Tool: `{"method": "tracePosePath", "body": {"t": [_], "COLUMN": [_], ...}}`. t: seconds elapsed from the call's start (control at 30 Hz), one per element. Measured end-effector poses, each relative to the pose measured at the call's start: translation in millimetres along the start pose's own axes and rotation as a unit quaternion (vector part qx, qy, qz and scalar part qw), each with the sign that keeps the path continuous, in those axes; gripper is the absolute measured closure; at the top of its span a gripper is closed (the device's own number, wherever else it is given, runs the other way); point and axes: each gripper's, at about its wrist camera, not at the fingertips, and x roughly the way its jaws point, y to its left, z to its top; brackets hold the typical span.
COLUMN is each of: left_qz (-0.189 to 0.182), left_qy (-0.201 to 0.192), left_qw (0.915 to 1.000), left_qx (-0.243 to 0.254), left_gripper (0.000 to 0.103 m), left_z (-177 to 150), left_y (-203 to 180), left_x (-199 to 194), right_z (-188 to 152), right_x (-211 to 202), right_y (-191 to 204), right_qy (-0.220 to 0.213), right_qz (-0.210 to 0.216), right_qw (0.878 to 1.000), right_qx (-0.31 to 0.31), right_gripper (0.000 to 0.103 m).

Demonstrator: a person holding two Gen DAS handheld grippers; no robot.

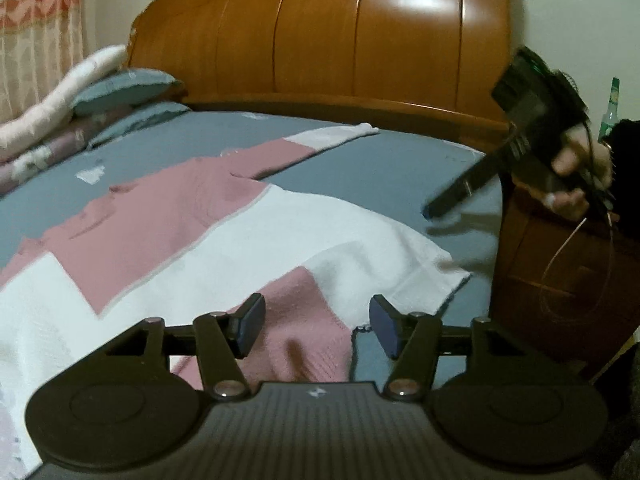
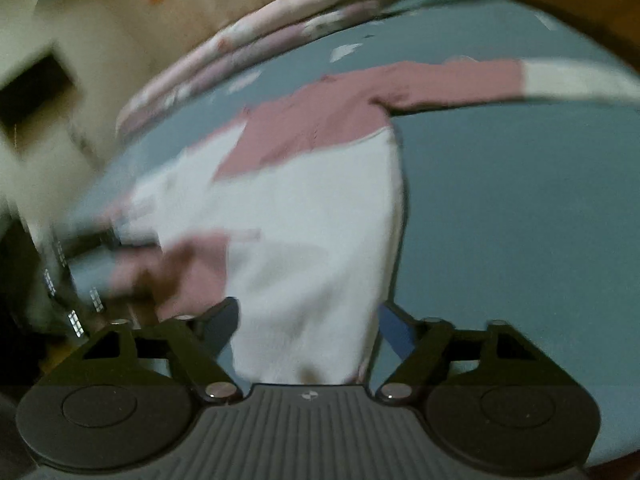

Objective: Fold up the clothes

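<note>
We see the sweater lying spread flat on the bed, one sleeve reaching toward the headboard behind it. Pillows are stacked at the far left. A bottle stands beyond the bed's right edge, probably on a nightstand.

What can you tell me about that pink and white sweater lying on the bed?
The sweater looks like a soft knit, pink across the chest and shoulders, white on the lower body. It lies spread on the grey-blue bedsheet, one pink sleeve with a white end stretched toward the headboard, the other folded across the white body. Neither gripper holds it.
</note>
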Motion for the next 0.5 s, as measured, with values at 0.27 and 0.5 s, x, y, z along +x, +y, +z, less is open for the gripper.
{"method": "tracePosePath", "body": {"t": [0.27, 0.5], "left_qz": [0.077, 0.136], "left_qy": [0.042, 0.077], "left_qw": [0.992, 0.966], "left_qx": [0.091, 0.206], "left_gripper": [0.044, 0.044], "left_z": [-24, -47], "left_y": [-28, -52], "left_x": [-18, 4], "right_z": [-26, -57], "right_x": [23, 48], "right_y": [89, 121], "right_qy": [0.036, 0.044], "right_qz": [-0.069, -0.193], "right_qw": [0.953, 0.859], "right_qx": [-0.294, -0.473], "right_gripper": [0.035, 0.036]}}
